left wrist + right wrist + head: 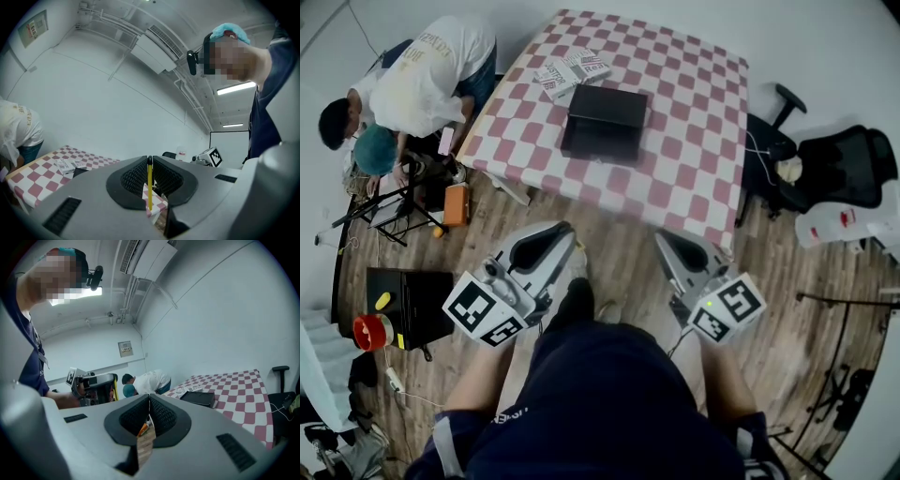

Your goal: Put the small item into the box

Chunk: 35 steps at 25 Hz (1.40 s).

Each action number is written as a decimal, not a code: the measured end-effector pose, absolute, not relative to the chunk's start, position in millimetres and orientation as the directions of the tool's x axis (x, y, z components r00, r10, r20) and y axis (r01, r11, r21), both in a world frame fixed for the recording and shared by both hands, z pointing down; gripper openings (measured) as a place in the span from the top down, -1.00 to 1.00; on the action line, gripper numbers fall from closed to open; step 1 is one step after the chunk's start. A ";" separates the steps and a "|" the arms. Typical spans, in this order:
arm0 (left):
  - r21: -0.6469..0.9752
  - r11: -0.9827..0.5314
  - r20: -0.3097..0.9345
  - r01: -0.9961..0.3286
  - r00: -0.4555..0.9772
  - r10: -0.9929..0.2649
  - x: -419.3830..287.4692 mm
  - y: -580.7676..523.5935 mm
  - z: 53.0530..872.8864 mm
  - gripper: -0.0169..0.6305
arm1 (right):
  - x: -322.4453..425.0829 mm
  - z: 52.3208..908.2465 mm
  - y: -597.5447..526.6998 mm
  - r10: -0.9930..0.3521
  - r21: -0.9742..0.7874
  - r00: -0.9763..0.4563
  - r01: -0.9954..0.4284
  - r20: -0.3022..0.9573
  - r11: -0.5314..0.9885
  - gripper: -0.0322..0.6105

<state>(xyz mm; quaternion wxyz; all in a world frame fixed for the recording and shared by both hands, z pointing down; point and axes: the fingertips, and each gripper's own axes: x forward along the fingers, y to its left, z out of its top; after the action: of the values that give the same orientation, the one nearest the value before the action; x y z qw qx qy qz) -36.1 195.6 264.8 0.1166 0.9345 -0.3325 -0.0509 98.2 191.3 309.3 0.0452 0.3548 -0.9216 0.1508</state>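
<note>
A black box [603, 119] lies closed on the pink-checked table [694, 159]. Behind it rest two small white printed packets [572, 72]. Both grippers hang over the wooden floor, short of the table's near edge. My left gripper [562, 232] is shut with nothing held; its jaws meet along a thin yellow seam [149, 159]. My right gripper [666, 239] is also shut and empty [149, 397]. From the right gripper view the box [199, 398] and packets [187, 391] show far ahead. The left gripper view catches the packets [65, 165] at the table's left.
A person in a white shirt [422, 75] crouches left of the table beside a tripod and an orange object [456, 203]. A black case [408, 305] lies on the floor at left. A black office chair [844, 169] stands right of the table.
</note>
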 end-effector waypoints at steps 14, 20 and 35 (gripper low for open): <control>0.301 -0.771 -0.005 -0.561 0.807 -0.590 -59.6 61.3 284.5 0.76 | 68.3 327.9 69.9 -0.653 -0.289 -0.717 -0.697 0.244 0.657 0.84; 0.318 -0.779 0.004 -0.541 0.822 -0.569 -81.1 7.2 294.2 0.76 | 42.5 332.5 14.4 -0.666 -0.294 -0.698 -0.716 0.263 0.634 0.84; 0.355 -0.798 0.016 -0.488 0.856 -0.516 -114.7 -73.1 316.1 0.76 | 1.2 349.3 -59.7 -0.680 -0.298 -0.654 -0.756 0.331 0.583 0.84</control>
<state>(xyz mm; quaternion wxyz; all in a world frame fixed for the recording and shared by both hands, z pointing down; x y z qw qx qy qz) -114.7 -73.1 316.1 0.1760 0.9472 -0.2650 -0.0409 1.2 -59.7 349.3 0.0905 0.4058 -0.8849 0.2099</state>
